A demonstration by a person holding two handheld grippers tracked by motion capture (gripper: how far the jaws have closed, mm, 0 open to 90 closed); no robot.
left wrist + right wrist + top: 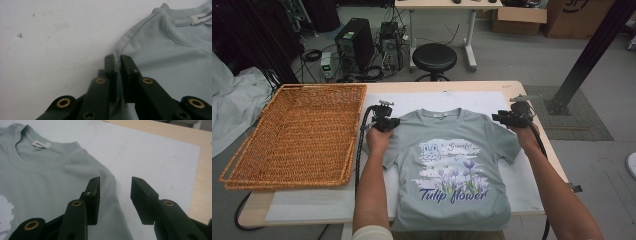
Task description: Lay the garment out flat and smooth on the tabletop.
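**Hidden, cropped and unreadable**

In the high view, the T-shirt [452, 165] hem hangs past the near tabletop [492, 86] edge, so its lowest part cannot be seen. The person's left hand [377, 138] covers the shirt's left sleeve. The neck label [439, 116] is too small to read there.

In the left gripper view, the label [201, 18] is cut by the right edge and its print is blurred. The left claw [118, 72] hides the pinch of shoulder fabric between its jaws.

In the right gripper view, the label [41, 144] print is illegible, and the chest graphic [5, 212] is cropped at the left edge. The right claw [115, 195] covers part of the shoulder seam behind its left jaw.
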